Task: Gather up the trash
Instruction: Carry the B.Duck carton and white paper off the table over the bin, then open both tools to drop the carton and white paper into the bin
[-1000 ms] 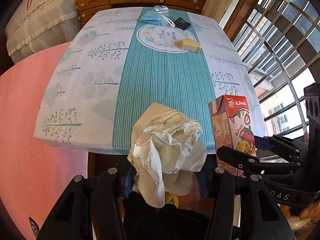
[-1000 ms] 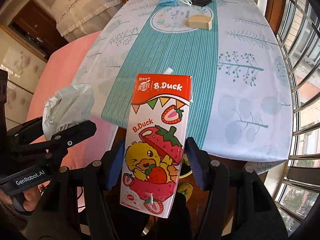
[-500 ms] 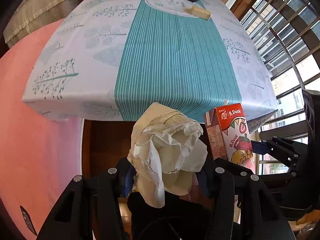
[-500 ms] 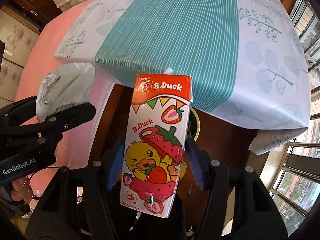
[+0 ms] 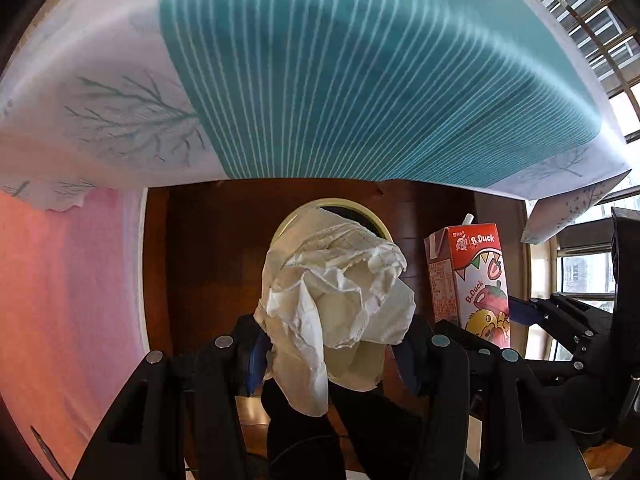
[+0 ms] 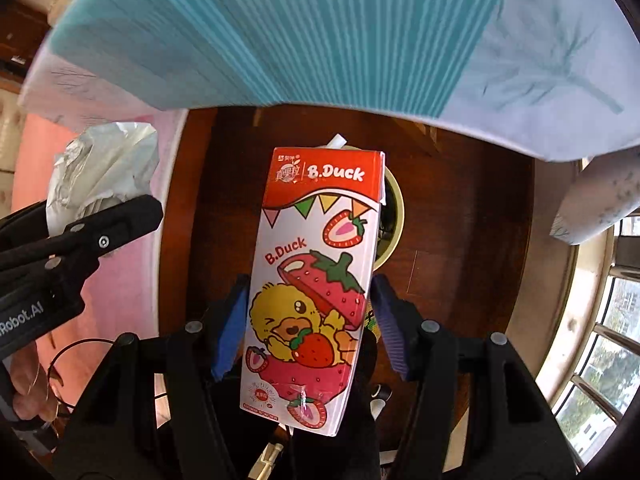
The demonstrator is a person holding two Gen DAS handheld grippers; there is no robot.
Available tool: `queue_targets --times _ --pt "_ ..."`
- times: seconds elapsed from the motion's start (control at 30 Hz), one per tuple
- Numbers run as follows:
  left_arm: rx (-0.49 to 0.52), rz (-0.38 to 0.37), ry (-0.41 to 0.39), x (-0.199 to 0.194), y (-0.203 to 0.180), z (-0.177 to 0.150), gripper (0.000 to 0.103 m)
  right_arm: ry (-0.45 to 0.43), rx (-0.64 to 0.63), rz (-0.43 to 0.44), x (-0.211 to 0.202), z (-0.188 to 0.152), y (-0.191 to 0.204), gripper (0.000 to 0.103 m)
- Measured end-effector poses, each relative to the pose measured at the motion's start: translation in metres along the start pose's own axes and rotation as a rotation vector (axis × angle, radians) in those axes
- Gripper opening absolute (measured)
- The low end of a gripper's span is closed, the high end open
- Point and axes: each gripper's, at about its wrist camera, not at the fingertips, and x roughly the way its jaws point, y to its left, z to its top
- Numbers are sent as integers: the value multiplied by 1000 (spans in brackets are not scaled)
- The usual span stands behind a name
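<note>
My left gripper (image 5: 330, 354) is shut on a crumpled wad of white paper (image 5: 336, 292), which hangs over a round bin with a pale yellow rim (image 5: 332, 203) on the floor. The wad hides most of the bin's dark mouth. My right gripper (image 6: 308, 328) is shut on a red and white strawberry drink carton (image 6: 316, 280) with a white straw (image 6: 337, 141) at its top. The same bin's rim (image 6: 398, 204) shows just behind the carton. The carton (image 5: 472, 276) also appears beside the wad in the left wrist view, and the paper wad (image 6: 102, 164) at the left of the right wrist view.
The overhanging teal-striped tablecloth (image 5: 360, 80) fills the top of both views, close above the bin. Dark wooden floor (image 5: 208, 260) surrounds the bin. A pink cloth (image 5: 68, 288) lies at the left, barred windows (image 6: 592, 360) at the right. A hand (image 6: 24, 380) holds the left gripper.
Both grippers have sunk from above the table top to below its edge, still holding the paper wad and the carton. The yellow-rimmed bin has come into view under them.
</note>
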Motion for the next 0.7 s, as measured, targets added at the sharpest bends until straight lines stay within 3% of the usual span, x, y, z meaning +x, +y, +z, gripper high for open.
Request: queue_targets --times 0.27,0.47,0.6,0.7 --pt "-17 -52 55 111 15 4 56 -1 109 2 95 -7 -40 57" --pt "17 -44 57 175 19 7 64 -25 189 45 149 -9 -71 57" --pt "28 -47 53 201 24 13 90 -11 261 122 177 -7 -90 58" --pt "42 -39 47 213 27 12 94 -10 290 140 191 -2 -96 69"
